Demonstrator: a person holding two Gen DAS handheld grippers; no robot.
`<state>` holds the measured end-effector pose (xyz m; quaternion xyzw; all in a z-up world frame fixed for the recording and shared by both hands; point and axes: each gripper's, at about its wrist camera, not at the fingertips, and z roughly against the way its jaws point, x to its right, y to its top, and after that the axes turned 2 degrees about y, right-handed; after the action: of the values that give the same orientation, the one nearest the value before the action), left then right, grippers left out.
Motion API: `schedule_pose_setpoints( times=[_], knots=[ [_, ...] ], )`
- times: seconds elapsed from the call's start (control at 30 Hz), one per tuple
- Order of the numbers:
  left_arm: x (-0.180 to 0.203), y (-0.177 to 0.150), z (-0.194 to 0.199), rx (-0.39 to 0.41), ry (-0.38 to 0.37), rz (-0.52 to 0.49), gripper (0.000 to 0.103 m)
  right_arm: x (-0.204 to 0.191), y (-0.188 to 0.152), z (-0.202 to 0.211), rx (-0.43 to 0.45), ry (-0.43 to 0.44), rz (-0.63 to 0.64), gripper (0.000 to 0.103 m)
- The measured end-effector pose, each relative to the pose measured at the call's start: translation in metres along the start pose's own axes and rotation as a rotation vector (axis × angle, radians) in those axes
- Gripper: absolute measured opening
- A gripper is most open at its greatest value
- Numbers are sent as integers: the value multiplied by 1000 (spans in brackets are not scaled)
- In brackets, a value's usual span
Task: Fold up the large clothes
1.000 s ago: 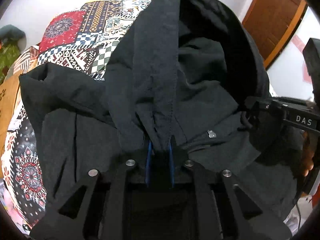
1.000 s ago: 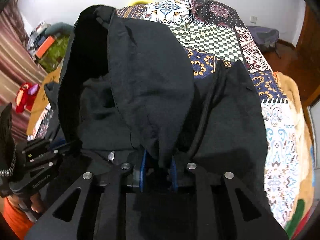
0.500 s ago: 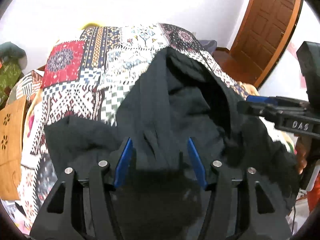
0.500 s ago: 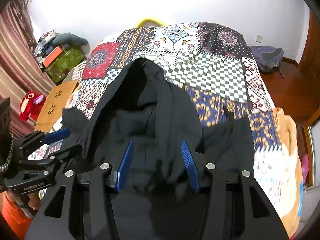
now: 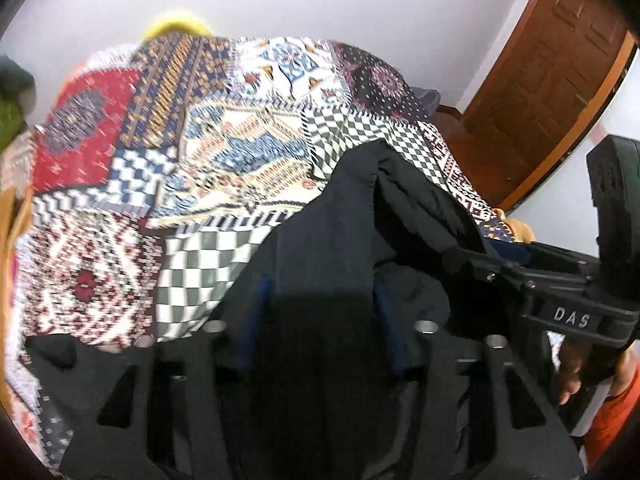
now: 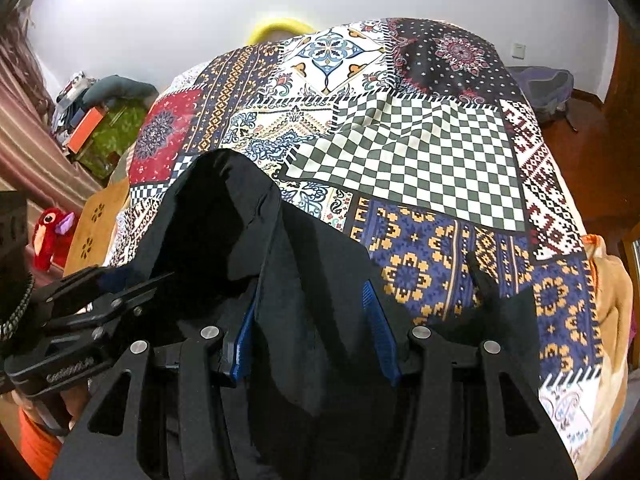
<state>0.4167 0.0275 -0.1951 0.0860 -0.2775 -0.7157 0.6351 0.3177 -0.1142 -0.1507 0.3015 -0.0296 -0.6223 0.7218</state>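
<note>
patchwork bedspread [image 6: 404, 160] | brown door [image 5: 548, 92] | red plush toy, possibly [image 6: 52, 236]

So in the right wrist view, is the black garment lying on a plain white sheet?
No: the black garment lies on a patchwork bedspread with checkered, floral and geometric panels in many colours.

A home bedroom: a bed under a patchwork bedspread [image 6: 420, 152] beyond the fingers, a wooden door [image 5: 552, 80], a plush toy [image 6: 50, 236].
</note>
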Motion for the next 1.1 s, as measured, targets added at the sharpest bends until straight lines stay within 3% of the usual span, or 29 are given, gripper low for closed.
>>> schedule_pose_setpoints(
  times=[0.1,0.3,0.5,0.6,0.87,0.97,1.0,1.03,1.07,1.1],
  knots=[
    [-4,-2,-7,-7,-3,14,25,-1,-1,-3,-3,14,7,20],
    [-3,-12,25,30,-22,-5,16,-12,-8,21,46,-29,66,17],
    [13,-28,92,101,-57,-65,16,-32,-34,84,131,-62,146,15],
    [22,-47,117,115,-87,-91,16,-42,-56,107,154,-77,170,15],
    [42,-118,148,90,-40,-164,16,-53,-119,139,119,-47,196,20],
    [42,-147,147,43,-20,-165,23,-55,-139,143,83,-40,213,23],
    [42,-153,147,36,-15,-167,27,-55,-145,145,77,-47,220,32],
    [42,-164,148,25,6,-181,39,-54,-153,145,62,-65,226,44],
    [42,-172,150,28,32,-193,54,-52,-159,145,58,-78,222,47],
    [40,-179,153,40,53,-197,58,-48,-167,146,63,-88,214,48]
  ],
)
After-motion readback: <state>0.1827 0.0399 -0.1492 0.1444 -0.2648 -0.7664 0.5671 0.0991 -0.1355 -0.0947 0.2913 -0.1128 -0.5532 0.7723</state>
